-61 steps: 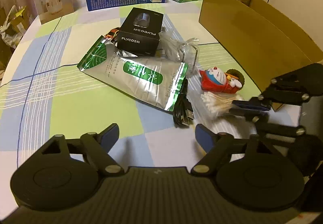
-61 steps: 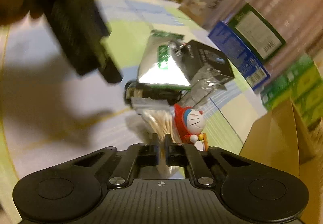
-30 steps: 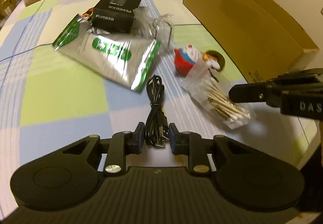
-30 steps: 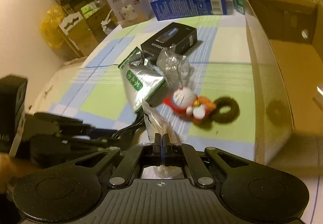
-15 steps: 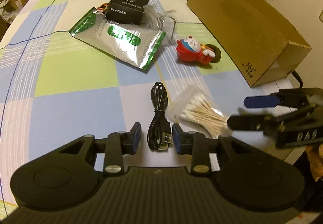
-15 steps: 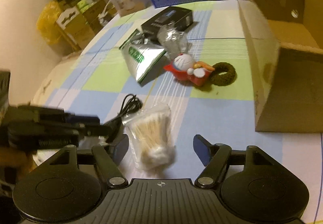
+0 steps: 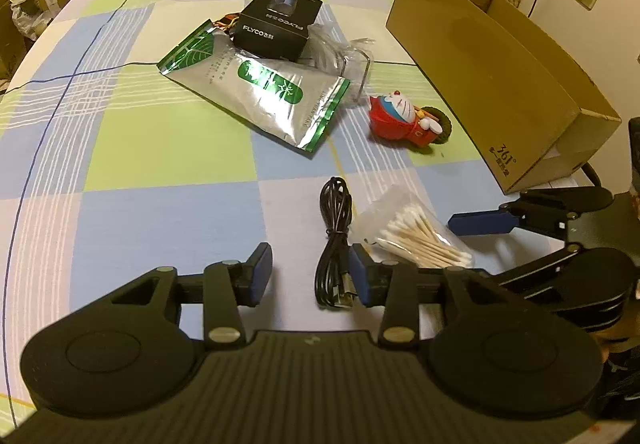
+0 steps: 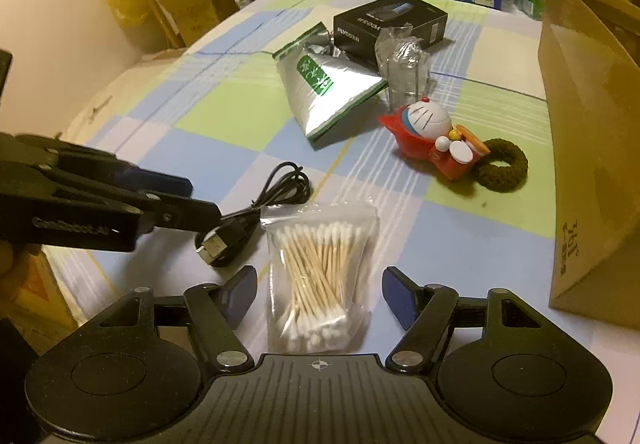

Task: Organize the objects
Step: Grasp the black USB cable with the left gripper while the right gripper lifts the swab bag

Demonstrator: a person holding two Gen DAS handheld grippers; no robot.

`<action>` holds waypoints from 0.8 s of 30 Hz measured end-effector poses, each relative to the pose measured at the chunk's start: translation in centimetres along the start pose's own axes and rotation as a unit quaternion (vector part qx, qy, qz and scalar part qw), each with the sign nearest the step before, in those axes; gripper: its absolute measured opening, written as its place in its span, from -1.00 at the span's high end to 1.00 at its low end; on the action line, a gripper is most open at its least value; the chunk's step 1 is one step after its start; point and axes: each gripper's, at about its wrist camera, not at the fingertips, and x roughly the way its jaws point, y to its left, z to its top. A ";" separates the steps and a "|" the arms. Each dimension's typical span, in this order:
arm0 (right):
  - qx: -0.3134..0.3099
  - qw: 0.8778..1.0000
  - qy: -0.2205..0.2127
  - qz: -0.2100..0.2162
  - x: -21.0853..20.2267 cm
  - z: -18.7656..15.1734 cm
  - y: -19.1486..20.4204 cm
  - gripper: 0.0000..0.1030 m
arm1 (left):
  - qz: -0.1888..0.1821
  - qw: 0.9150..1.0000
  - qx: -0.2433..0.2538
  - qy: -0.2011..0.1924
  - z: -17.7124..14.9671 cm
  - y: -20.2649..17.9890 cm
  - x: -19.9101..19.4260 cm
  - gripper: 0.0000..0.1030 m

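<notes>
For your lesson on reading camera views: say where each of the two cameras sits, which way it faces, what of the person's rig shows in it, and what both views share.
Left wrist view: sits on the left gripper, facing across the checked table toward the cardboard box; its own open jaws show, with the right gripper at the right edge.
Right wrist view: sits on the right gripper, facing over the cotton swab bag; its open jaws show, the left gripper entering from the left.
Shared: swab bag, black USB cable, red cat figurine, silver tea pouch.
</notes>
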 end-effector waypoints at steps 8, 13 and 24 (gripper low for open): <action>0.037 0.999 -0.018 -0.018 -1.1 0.2 -1.1 0.58 | -0.004 1.000 0.019 0.006 -0.1 -1.0 0.8 0.22; 0.081 0.995 -0.049 -0.041 -2.7 0.3 -3.0 0.58 | -0.005 0.999 0.042 0.008 0.3 -2.4 1.9 0.24; 0.096 0.993 -0.059 -0.034 -3.5 0.3 -3.4 0.58 | 0.014 0.998 0.059 0.014 1.1 -3.1 3.8 0.58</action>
